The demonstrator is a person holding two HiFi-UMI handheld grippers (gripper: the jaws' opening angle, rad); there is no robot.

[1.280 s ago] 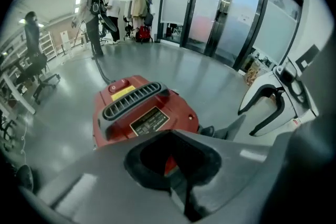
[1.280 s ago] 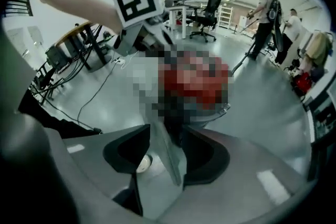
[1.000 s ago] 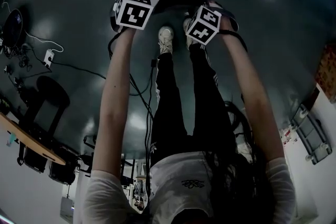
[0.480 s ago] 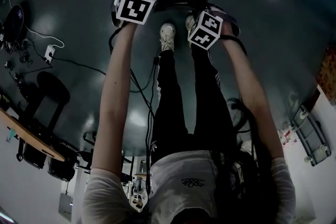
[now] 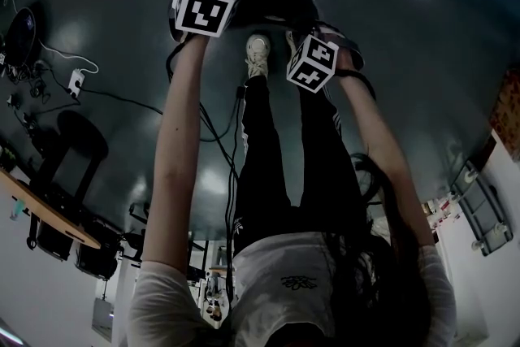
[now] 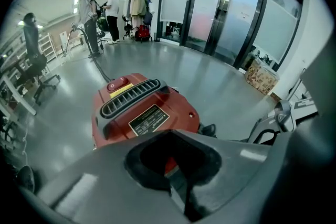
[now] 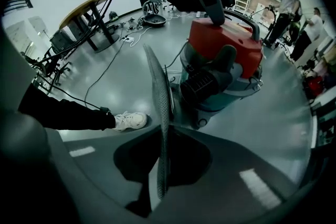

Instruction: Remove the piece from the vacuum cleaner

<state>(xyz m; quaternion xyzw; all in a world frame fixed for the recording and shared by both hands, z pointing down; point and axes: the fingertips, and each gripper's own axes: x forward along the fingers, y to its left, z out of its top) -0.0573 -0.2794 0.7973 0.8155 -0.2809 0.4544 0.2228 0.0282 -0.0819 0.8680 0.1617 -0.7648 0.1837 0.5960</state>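
Grey floor [image 5: 422, 53], red vacuum cleaner [image 6: 142, 113]. Right gripper [image 5: 313, 61], clamped on the thin mesh piece [image 7: 159, 107], has backed off the body, so the piece looks out. Left gripper [image 5: 207, 8] closed, empty.

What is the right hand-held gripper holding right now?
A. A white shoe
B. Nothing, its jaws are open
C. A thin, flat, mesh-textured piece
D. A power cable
C: in the right gripper view, the right hand-held gripper is shut on a thin flat piece seen edge-on, with the red vacuum cleaner beyond it.
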